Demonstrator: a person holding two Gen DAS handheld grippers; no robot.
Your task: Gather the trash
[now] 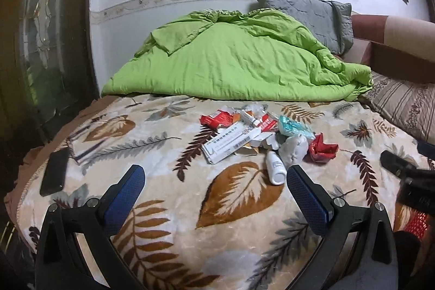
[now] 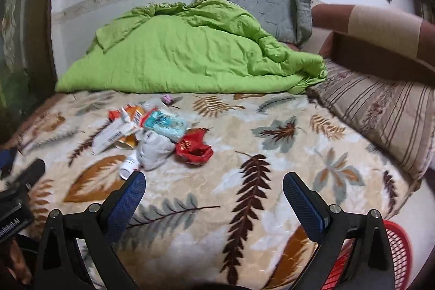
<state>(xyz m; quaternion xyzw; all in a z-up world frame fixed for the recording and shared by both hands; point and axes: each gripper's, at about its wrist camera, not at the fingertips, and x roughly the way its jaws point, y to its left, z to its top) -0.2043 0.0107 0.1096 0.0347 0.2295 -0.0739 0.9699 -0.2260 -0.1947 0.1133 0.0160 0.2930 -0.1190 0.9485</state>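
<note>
A heap of trash lies on the leaf-patterned blanket: a long white carton, red packets, a teal wipes pack, a crumpled white tissue, a red wrapper and a small white bottle. My left gripper hovers open just short of the bottle. In the right wrist view the same heap sits left of centre, with the red wrapper, tissue, teal pack and bottle. My right gripper is open above bare blanket, right of the heap.
A green quilt and grey pillow lie at the back, a striped pillow at the right. A black phone rests near the left bed edge. A red mesh basket stands at the bottom right, below the bed.
</note>
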